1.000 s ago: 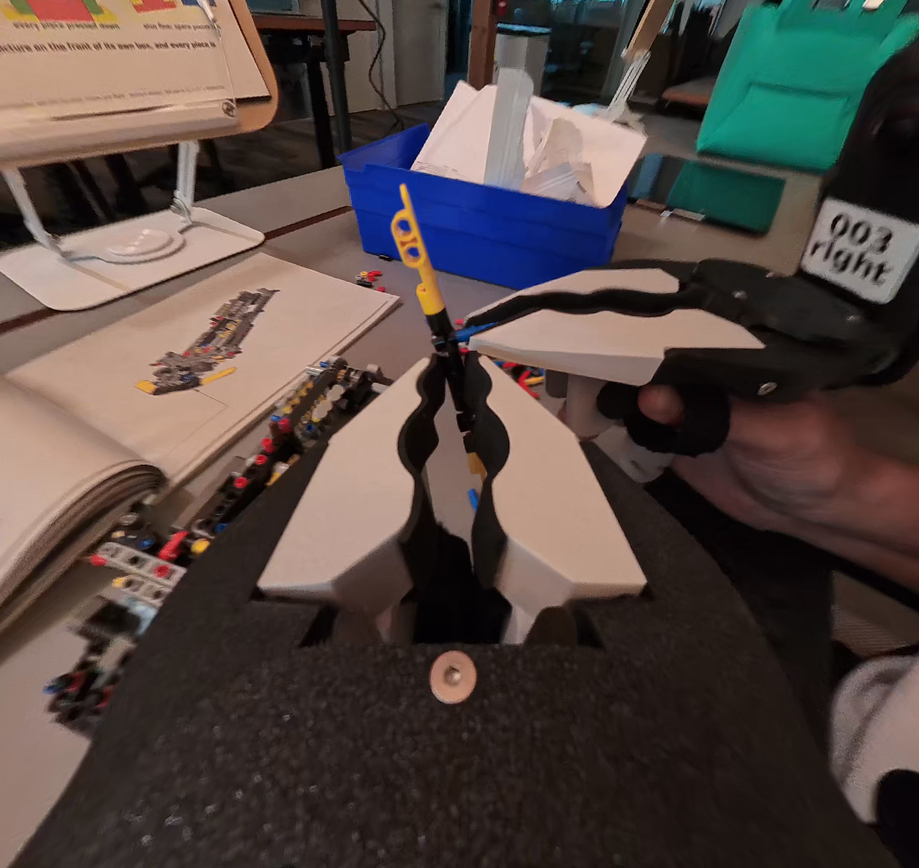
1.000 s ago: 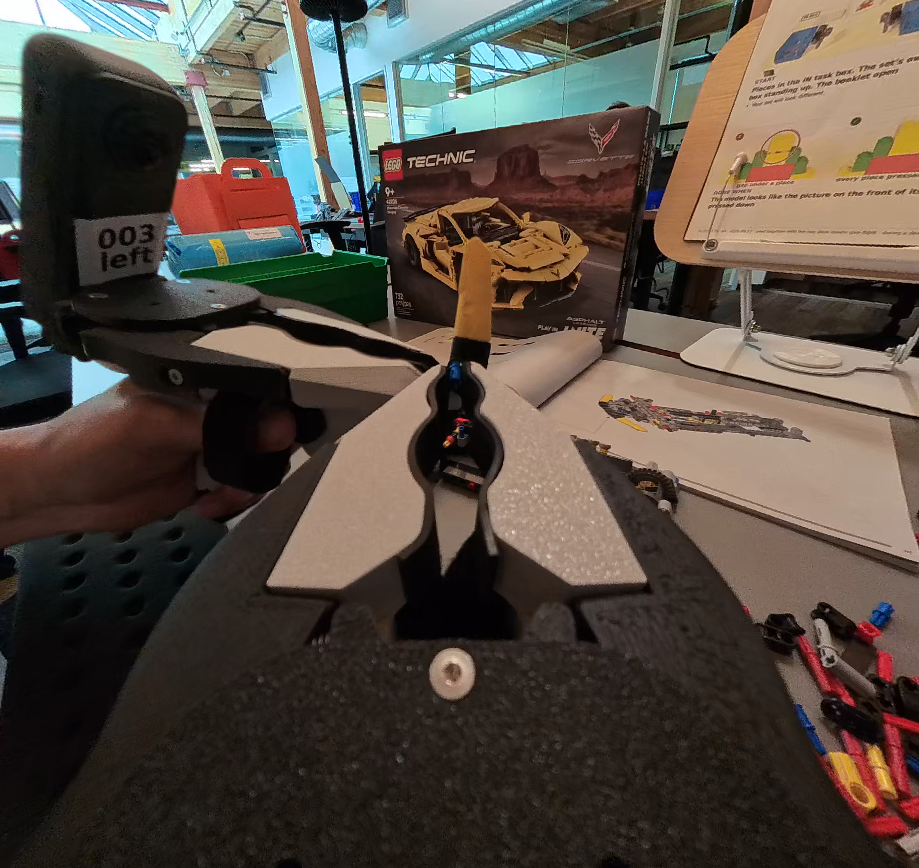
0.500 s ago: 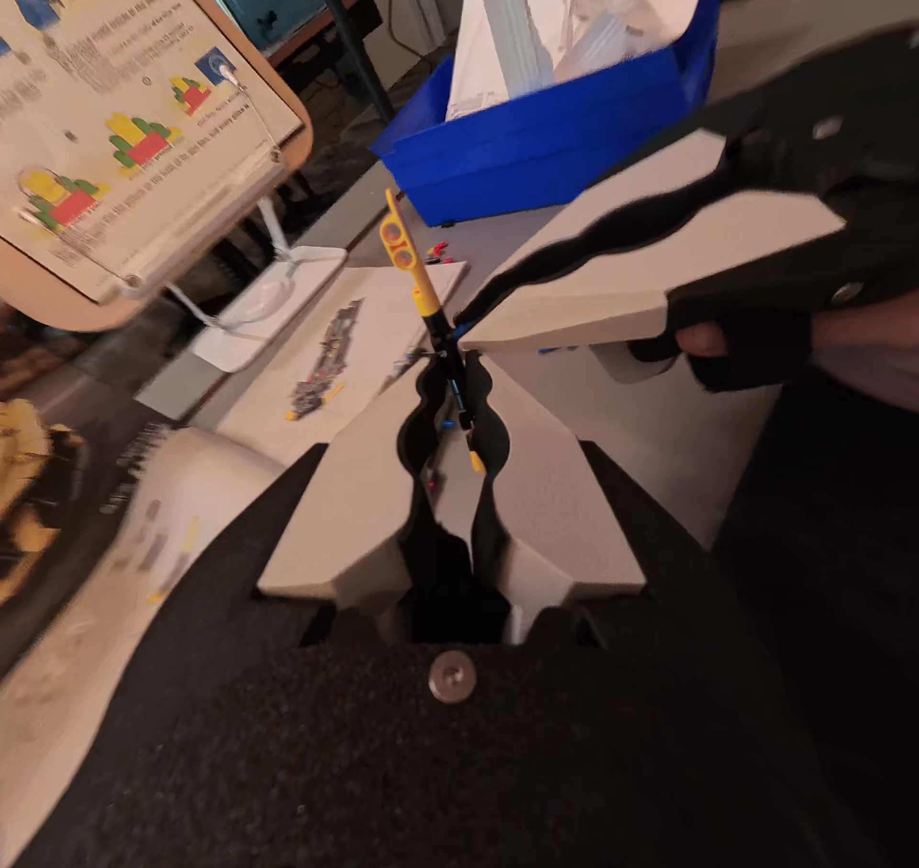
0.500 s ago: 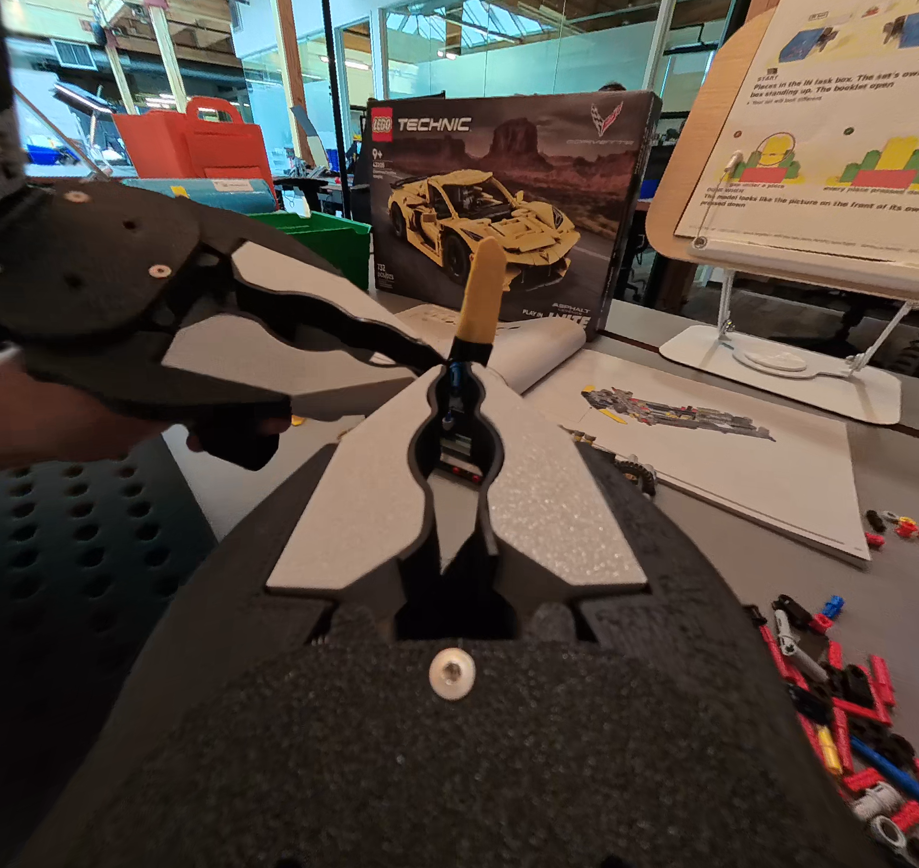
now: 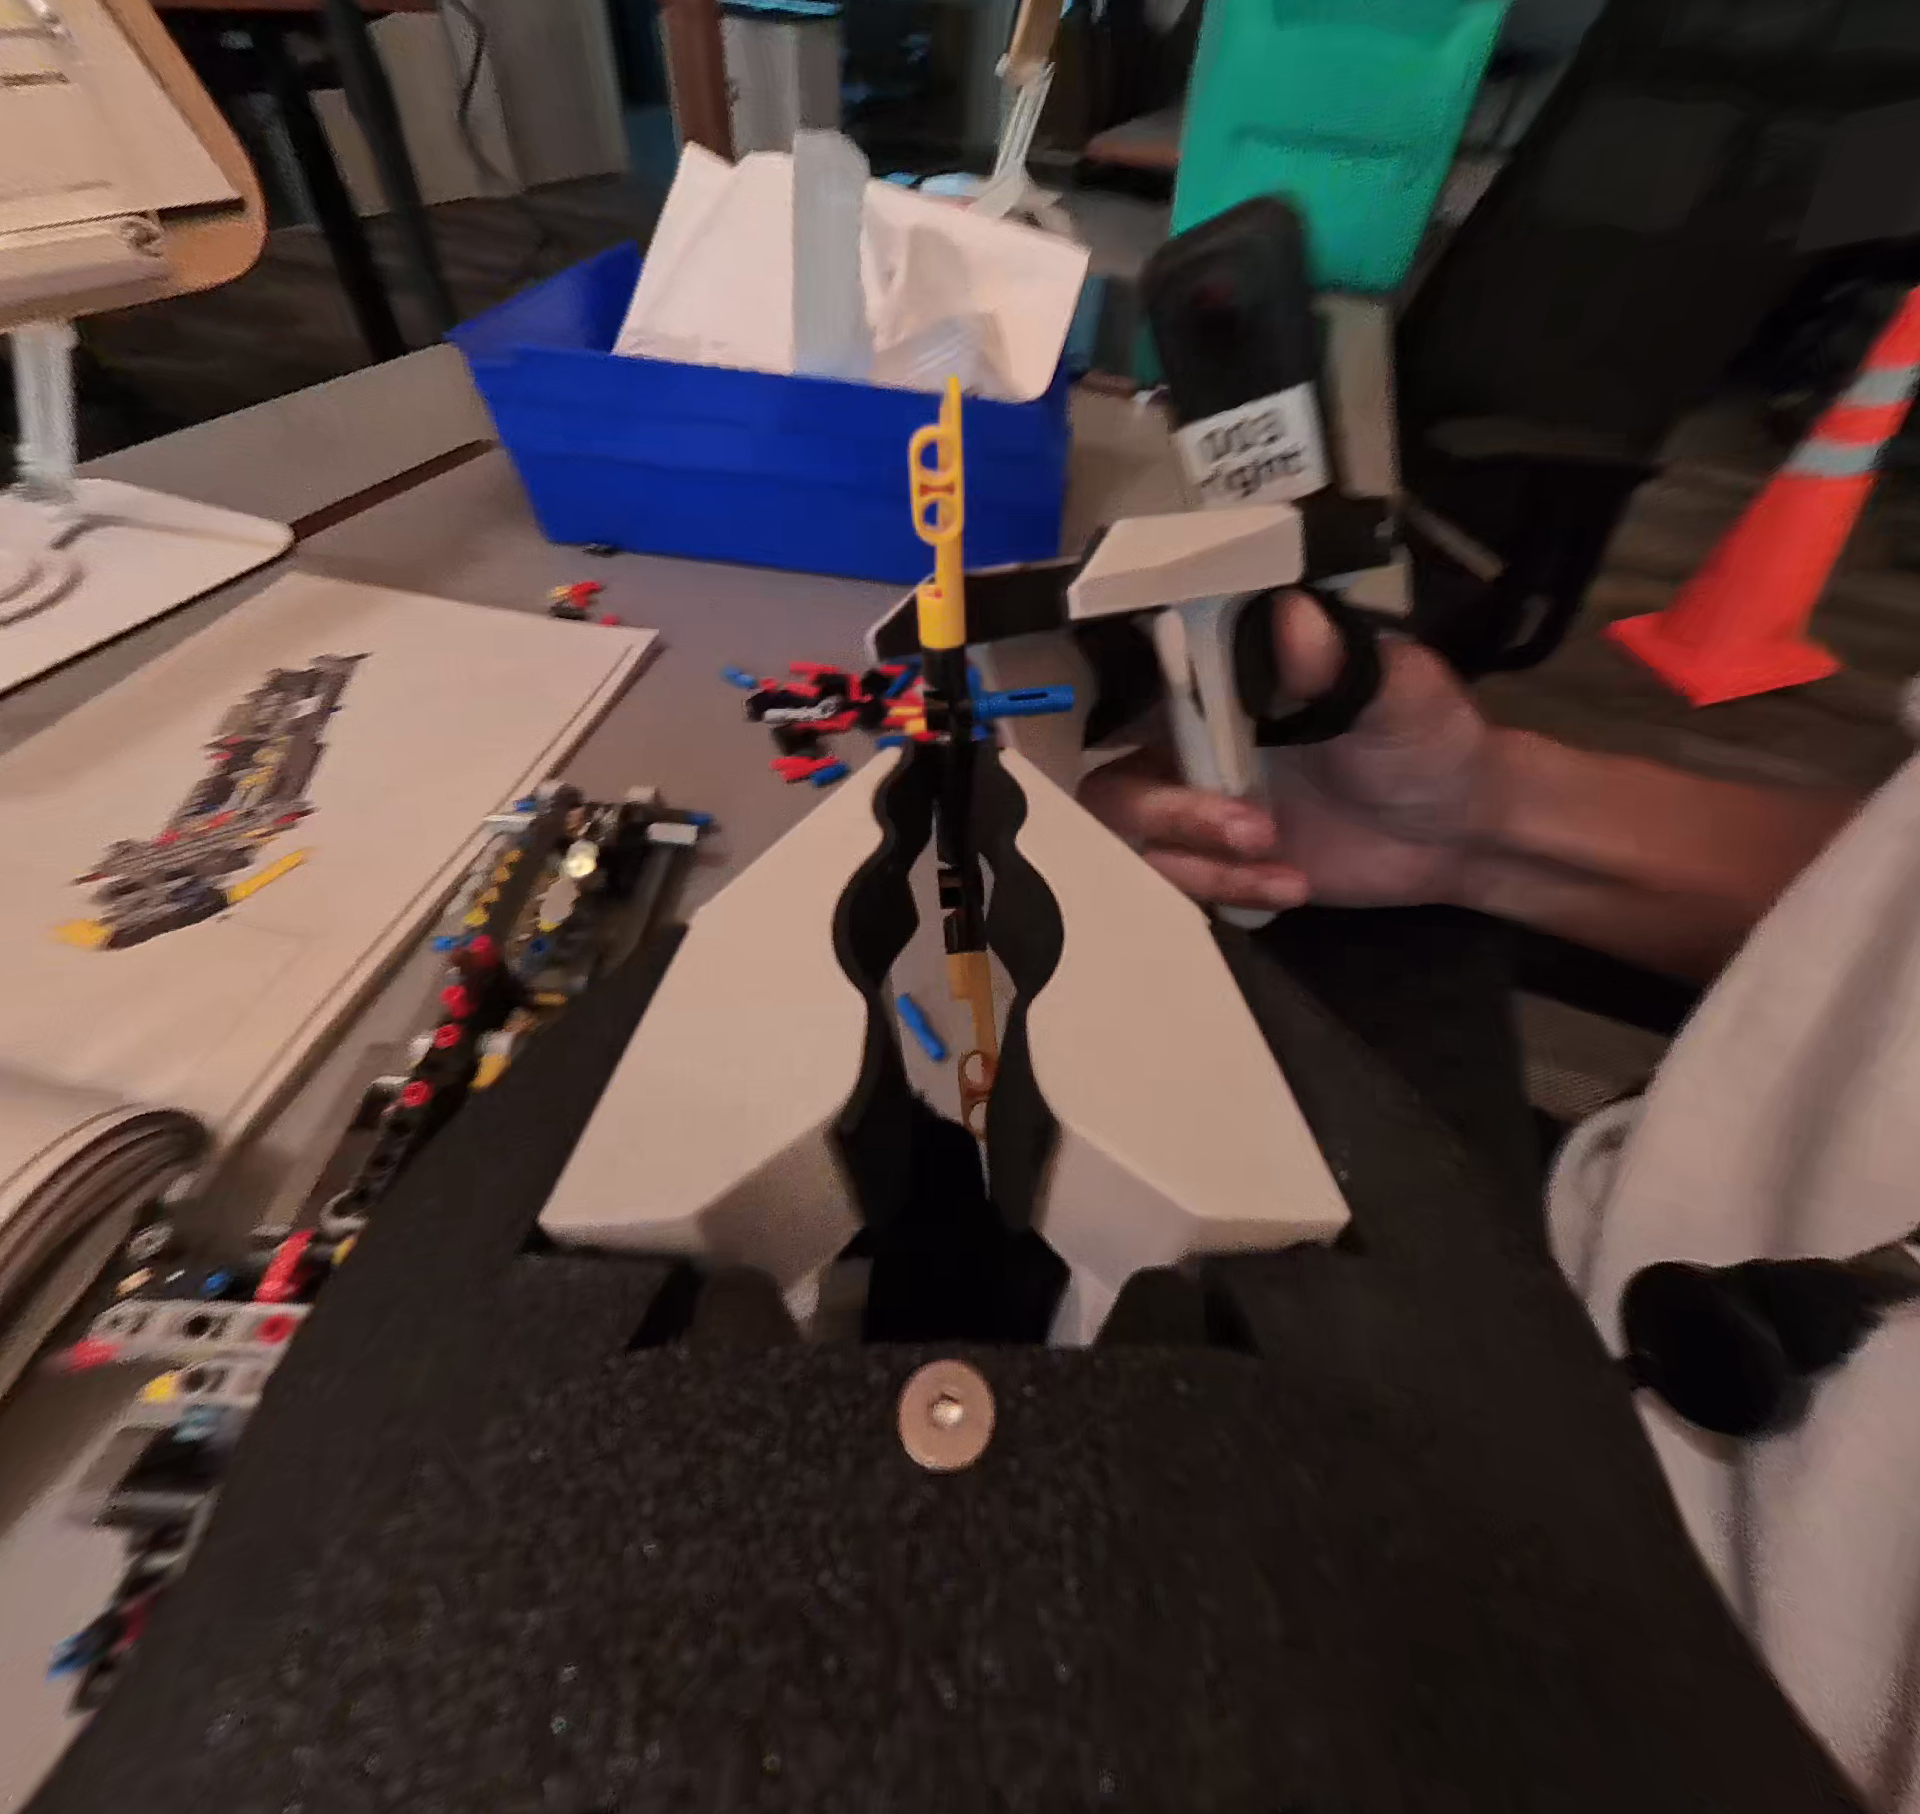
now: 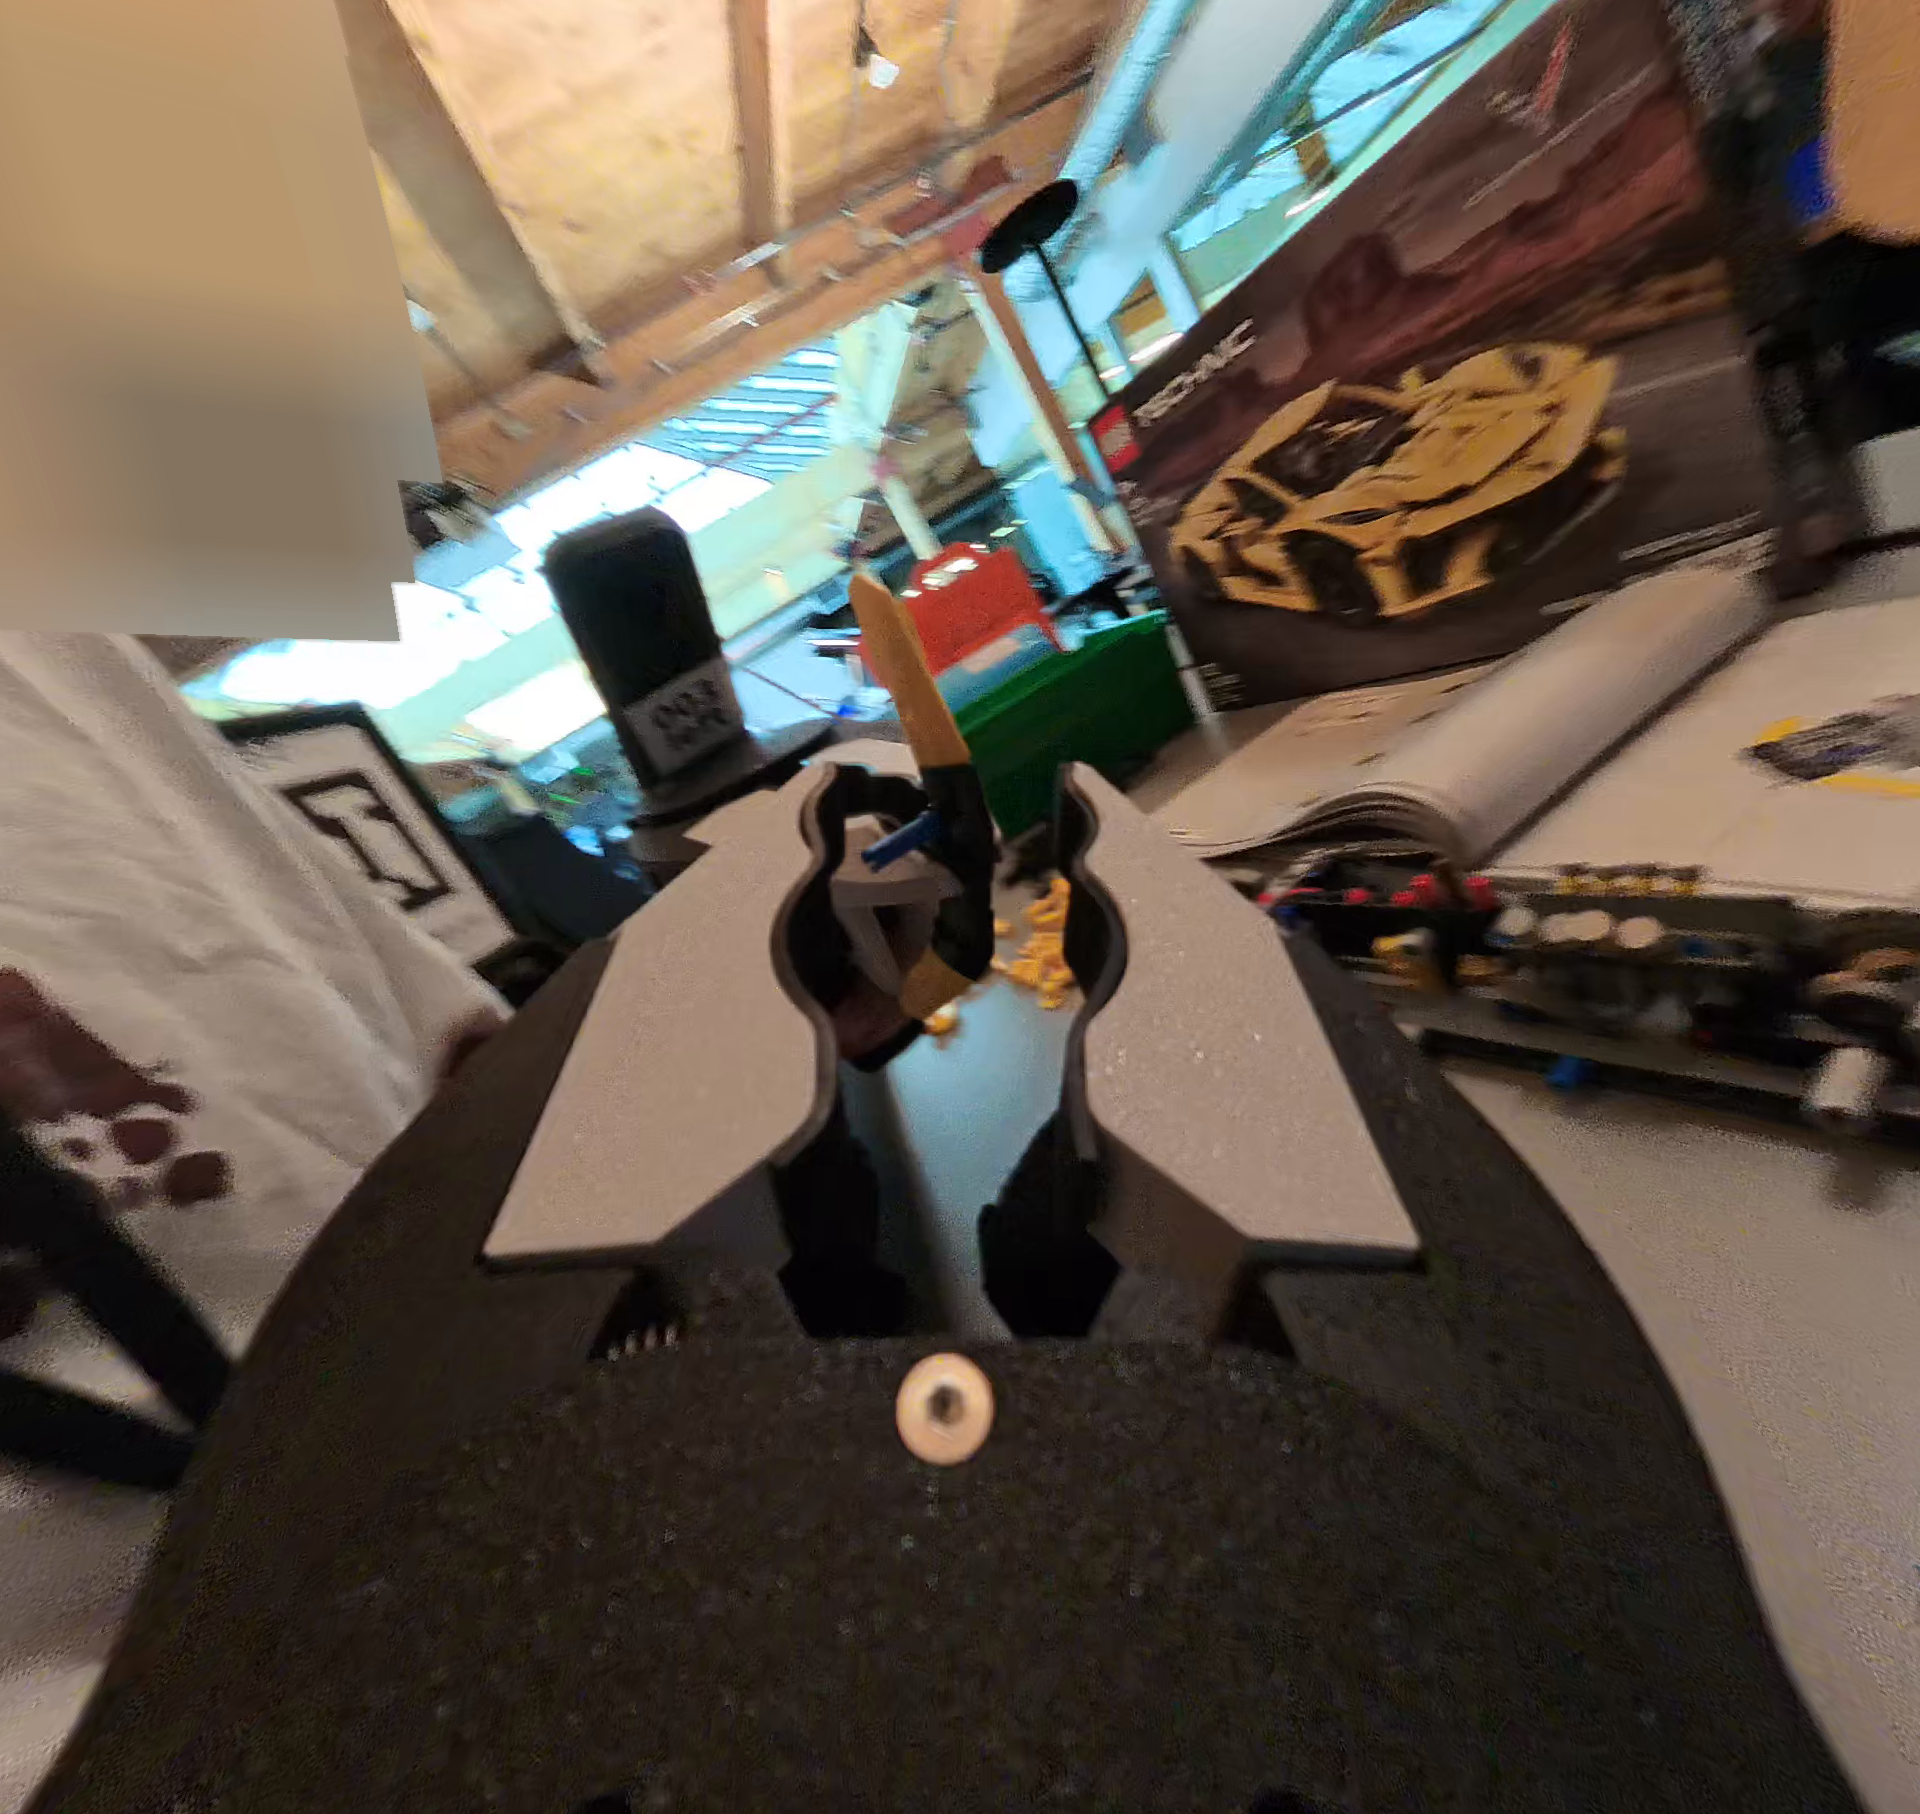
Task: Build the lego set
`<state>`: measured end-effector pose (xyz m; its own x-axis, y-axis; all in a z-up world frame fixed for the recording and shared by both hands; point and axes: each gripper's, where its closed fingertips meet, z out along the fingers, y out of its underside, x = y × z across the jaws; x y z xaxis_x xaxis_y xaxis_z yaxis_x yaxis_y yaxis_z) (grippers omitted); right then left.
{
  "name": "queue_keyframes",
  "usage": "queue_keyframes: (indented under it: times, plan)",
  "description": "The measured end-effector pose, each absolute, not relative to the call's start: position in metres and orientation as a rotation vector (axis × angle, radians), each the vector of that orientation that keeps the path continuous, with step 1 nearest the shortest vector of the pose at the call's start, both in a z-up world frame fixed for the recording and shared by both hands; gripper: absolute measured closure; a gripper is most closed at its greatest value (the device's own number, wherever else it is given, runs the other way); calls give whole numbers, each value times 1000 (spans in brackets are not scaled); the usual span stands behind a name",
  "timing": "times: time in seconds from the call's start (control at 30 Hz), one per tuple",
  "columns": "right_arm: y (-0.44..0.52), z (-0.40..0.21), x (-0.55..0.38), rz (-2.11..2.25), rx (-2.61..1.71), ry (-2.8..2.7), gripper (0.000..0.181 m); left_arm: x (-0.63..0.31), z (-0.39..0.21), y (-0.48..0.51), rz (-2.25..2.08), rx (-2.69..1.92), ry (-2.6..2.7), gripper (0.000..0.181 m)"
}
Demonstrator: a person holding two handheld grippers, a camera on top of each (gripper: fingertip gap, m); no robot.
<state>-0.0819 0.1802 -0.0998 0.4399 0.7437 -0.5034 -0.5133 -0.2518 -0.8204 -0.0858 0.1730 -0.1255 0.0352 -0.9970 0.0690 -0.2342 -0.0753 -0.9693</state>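
The bench (image 5: 343,455) is a grey surface, crowded along its left side. An open instruction booklet (image 5: 260,808) lies flat there, its far edge near the white base of a document stand (image 5: 94,559). At the back edge sits a blue bin (image 5: 769,476) stuffed with white paper bags. In the right wrist view a lego set box (image 6: 1455,476) with a yellow car on it stands behind the booklet. Beyond the bench a green bag (image 5: 1340,102) and an orange cone (image 5: 1787,559) are in the background.

Beside the booklet's near edge runs a long, partly built lego chassis (image 5: 520,933), dark with red, blue and yellow pins. A heap of loose red, blue and black pieces (image 5: 831,715) lies in front of the bin.

The left gripper (image 5: 951,756) is pinched on a thin lego rod assembly (image 5: 940,559), black below and yellow above, standing upright with a blue pin (image 5: 1023,699) sticking out sideways. The right gripper (image 6: 945,808) is spread apart, its fingers clear of the rod, which shows between them from that camera. The person's right hand (image 5: 1351,788) grips its handle over the bench's right edge.
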Motion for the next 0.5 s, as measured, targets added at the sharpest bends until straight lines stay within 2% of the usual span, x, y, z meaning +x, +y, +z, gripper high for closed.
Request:
queue_keyframes:
  times: [0.17, 0.37, 0.5]
  plan:
    - [167, -93, -99, 1347, -1329, -323, 142, -91, -108, 155, -1425, -1430, 1297, 175]
    - [157, -89, -111, 1365, -1298, -412, 142, -99, -108, 150, -1503, -1444, 1274, 175]
    - [154, -91, -117, 1342, -1312, -457, 156, -102, -110, 147, -1475, -1432, 1304, 175]
